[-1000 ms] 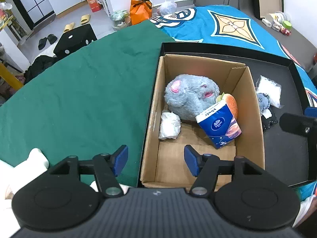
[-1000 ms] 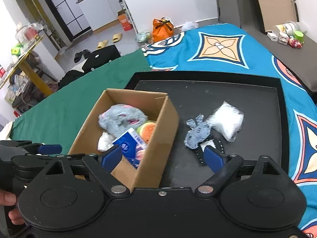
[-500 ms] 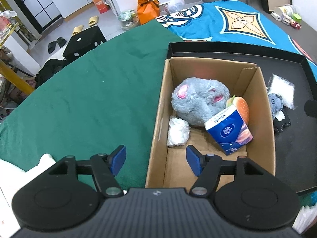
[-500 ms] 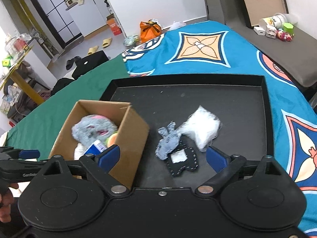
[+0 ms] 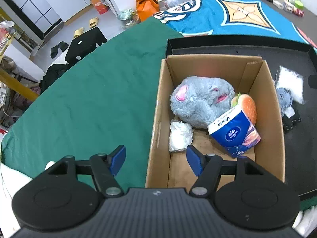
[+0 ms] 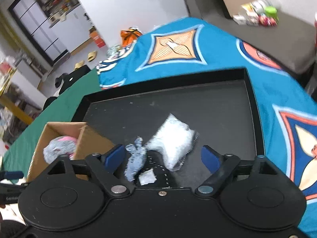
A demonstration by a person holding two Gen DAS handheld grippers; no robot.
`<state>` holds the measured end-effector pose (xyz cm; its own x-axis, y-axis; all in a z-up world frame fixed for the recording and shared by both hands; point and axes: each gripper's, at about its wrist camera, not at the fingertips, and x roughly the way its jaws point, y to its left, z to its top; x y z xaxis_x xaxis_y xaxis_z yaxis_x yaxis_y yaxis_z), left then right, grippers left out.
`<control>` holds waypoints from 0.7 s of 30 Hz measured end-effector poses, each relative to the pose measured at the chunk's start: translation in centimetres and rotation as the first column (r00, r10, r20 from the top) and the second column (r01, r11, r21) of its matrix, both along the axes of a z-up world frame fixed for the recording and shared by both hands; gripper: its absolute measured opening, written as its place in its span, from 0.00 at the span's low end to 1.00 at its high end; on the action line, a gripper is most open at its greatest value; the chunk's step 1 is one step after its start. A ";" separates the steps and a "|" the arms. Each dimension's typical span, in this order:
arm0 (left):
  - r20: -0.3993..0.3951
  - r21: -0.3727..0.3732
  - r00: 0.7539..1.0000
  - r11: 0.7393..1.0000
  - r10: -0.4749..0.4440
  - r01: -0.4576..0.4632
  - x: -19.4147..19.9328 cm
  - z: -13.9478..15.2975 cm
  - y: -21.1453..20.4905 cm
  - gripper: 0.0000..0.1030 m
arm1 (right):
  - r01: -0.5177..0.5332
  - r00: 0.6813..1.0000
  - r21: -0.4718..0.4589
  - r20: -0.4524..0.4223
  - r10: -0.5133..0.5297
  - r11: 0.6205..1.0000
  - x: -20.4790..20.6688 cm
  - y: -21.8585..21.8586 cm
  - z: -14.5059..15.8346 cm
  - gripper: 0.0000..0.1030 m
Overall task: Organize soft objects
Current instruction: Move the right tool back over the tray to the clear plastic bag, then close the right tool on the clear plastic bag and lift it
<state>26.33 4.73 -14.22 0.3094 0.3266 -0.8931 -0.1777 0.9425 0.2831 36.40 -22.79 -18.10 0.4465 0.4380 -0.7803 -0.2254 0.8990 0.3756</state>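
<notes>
A cardboard box (image 5: 158, 123) stands on a black tray (image 5: 237, 48). In it lie a grey plush mouse (image 5: 200, 101), a burger plush (image 5: 247, 105), a blue Vinda tissue pack (image 5: 233, 134) and a white crumpled wad (image 5: 180, 134). My left gripper (image 5: 156, 159) is open and empty over the box's near left wall. My right gripper (image 6: 163, 157) is open and empty just above a small grey plush (image 6: 135, 159), a black fabric piece (image 6: 158, 175) and a clear white bag (image 6: 172, 142) on the tray (image 6: 251, 103), right of the box (image 6: 93, 140).
The tray sits where a green cloth (image 5: 89, 99) meets a blue patterned blanket (image 5: 237, 13). Floor clutter lies beyond: an orange bag (image 5: 147, 2), a black cube (image 5: 85, 43), slippers. Small items sit on a grey surface (image 6: 257, 15) at far right.
My right gripper has swung right and lowered from beside the box to over the small grey plush and white bag. My left gripper has drifted slightly left; the box contents have not moved.
</notes>
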 end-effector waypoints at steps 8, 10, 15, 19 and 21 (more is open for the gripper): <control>-0.024 0.013 1.000 1.000 0.016 -0.015 0.9 -1.1 0.1 0.64 | 0.085 0.996 0.046 -0.043 -0.083 0.995 2.1 -1.4 -2.5 0.58; -0.031 0.017 0.999 1.000 0.016 -0.016 1.1 -1.2 0.1 0.64 | 0.110 0.993 0.065 -0.053 -0.107 0.992 2.6 -1.7 -3.1 0.58; -0.046 0.026 0.999 0.999 0.021 -0.020 1.5 -1.5 0.3 0.64 | 0.095 0.994 0.038 -0.048 -0.093 0.995 3.1 -1.0 -4.3 0.58; -0.055 0.026 0.998 0.999 0.028 -0.027 1.6 -1.8 0.5 0.64 | 0.063 0.997 -0.002 -0.040 -0.063 0.998 3.0 -0.2 -4.7 0.57; -0.059 0.028 0.998 0.999 0.028 -0.026 1.6 -1.9 0.6 0.64 | 0.046 0.998 -0.030 -0.035 -0.047 0.998 2.8 0.0 -4.7 0.55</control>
